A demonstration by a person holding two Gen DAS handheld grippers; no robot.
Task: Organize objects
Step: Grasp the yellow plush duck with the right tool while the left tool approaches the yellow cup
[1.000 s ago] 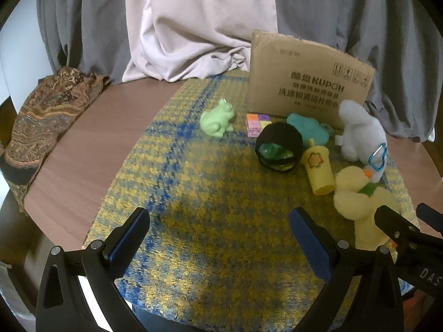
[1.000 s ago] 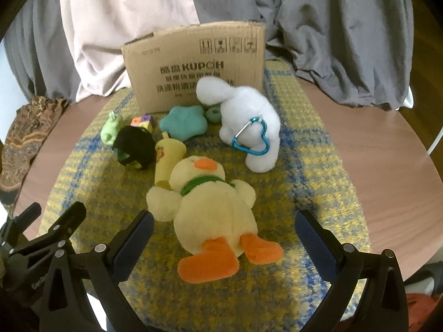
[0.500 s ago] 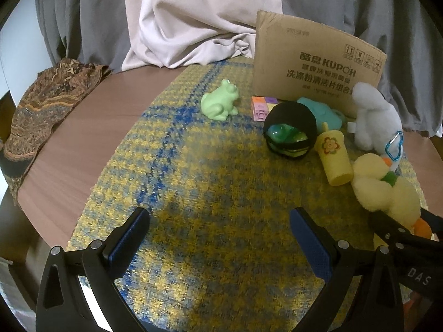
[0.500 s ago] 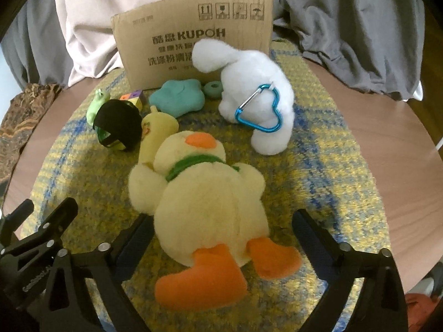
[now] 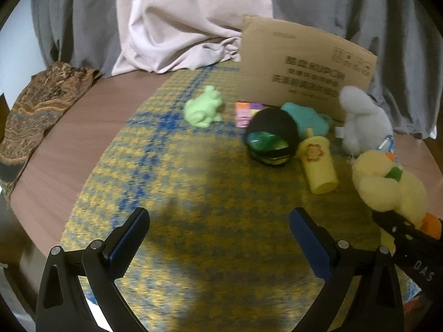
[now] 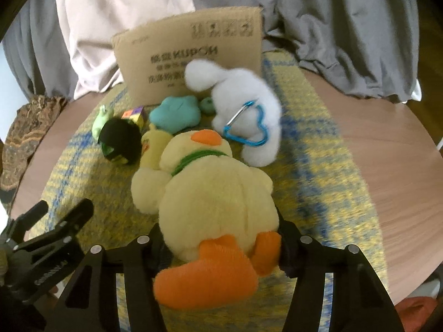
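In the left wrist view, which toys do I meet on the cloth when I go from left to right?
green frog → pink cube → black ball → yellow cup → yellow duck

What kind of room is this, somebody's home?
Probably a home, though that's a guess: a round wooden table under a yellow-and-blue woven cloth, draped sheets behind, and soft toys scattered about, including a yellow plush duck and a white plush bunny.

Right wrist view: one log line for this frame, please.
right gripper: shut on yellow duck plush, low on body | left gripper: open, holds nothing, over checked cloth | duck lying on cloth
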